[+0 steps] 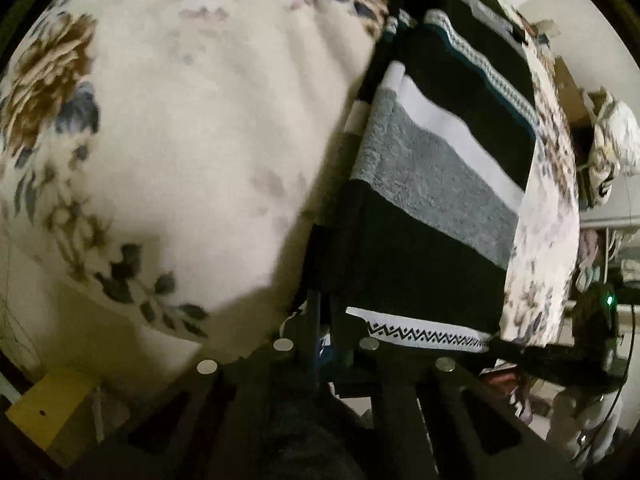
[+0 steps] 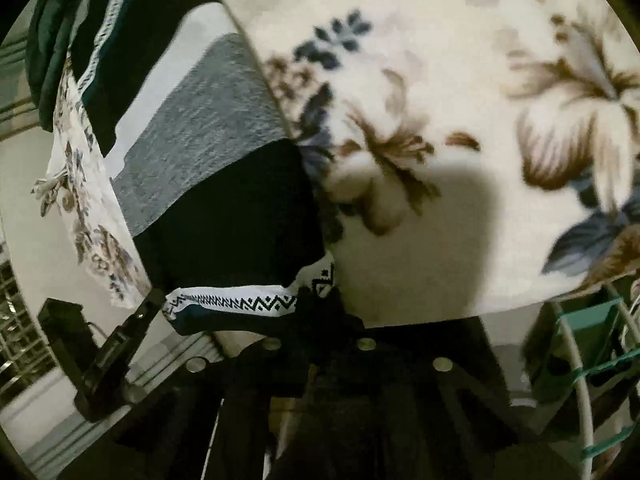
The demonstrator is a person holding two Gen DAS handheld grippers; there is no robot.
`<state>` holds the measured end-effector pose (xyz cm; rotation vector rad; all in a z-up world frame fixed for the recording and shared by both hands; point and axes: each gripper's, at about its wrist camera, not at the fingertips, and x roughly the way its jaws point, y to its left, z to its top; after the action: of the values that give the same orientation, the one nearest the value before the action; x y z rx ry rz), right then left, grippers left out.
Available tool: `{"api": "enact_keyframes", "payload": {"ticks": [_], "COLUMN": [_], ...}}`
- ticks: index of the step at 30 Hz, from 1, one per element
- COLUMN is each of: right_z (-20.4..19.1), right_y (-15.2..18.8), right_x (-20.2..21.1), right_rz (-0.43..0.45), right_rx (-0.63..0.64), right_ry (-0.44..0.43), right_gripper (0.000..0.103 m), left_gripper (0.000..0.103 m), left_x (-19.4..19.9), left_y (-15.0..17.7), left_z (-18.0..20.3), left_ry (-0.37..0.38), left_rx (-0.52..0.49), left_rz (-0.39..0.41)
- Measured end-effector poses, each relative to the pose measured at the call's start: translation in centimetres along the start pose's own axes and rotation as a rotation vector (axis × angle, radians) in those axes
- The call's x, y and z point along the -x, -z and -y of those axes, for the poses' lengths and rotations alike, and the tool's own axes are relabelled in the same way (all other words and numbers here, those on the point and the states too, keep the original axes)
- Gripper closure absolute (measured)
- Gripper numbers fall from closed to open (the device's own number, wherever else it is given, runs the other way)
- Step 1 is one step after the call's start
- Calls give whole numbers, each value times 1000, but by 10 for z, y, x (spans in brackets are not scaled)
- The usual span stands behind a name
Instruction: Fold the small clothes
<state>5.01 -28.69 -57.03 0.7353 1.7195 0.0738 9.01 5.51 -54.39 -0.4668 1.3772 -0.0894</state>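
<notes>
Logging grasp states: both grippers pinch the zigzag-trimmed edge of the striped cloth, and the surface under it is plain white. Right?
Not quite. Both grippers do pinch the striped cloth by its zigzag edge, but the bedspread beneath is floral, brown and blue flowers on cream, as both wrist views show.

A striped towel (image 1: 432,184) with dark green, grey and white bands lies spread flat, filling the centre-right of the left wrist view and the left half of the right wrist view (image 2: 208,160). Its near hem, white with a black zigzag pattern, sits low in both frames.
</notes>
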Motion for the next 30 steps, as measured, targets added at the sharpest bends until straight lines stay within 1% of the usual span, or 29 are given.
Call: {"api": "enact_keyframes", "payload": {"ticks": [2,4,7,9,12,14,16,18,20,21,22,23,24,25,26,27,28,30], "right_z": [-2,-4,-3,0,-2,-4,-6,-10,-9,-7,-5,0,3,6,7,9,11,16], "right_y": [8,16,24,24,20,15,8,3,-2,-3,-4,-7,-9,-11,-12,-16,-19,-23], "right_x": [7,12,11,9,1,-7,-15,-16,-8,-5,0,5,9,12,12,10,8,2], "right_rz": [6,8,-11,-19,-22,-34,-46,-68,-75,-81,-81,-72,-57,-46,-44,-47,-48,-52], "right_rx": [4,26,44,50,69,85,106,118,92,83,73,67,60,57,54,49,41,22], "right_ry": [22,52,86,106,143,173,204,199,139,105,72,54,37,15,3,-12,-38,-80], "right_gripper": [99,99,99,100,100,100,99,98,95,89,83,66,52,49,49,49,49,49], "left_gripper": [101,101,101,101,101,101,101,100,99,98,90,76,68,54,51,51,51,51], "left_x": [7,13,11,6,-8,-22,-25,-21,-15,-12,-10,-10,-11,-13,-16,-21,-30,-47], "left_y": [2,5,11,14,16,17,18,17,16,15,13,11,8,4,0,-4,-6,-7], "left_z": [-2,-1,1,0,-6,-10,-12,-11,-9,-8,-8,-9,-10,-13,-17,-19,-21,-20], "left_ry": [15,21,21,11,-12,-50,-51,-12,19,36,48,59,80,90,111,144,167,187], "left_rx": [11,-2,-21,-32,-24,-31,-17,13,22,22,19,14,11,15,23,30,38,44], "left_rz": [11,11,-1,-14,-29,-45,-51,-47,-52,-52,-49,-44,-40,-37,-33,-39,-61,-107]}}
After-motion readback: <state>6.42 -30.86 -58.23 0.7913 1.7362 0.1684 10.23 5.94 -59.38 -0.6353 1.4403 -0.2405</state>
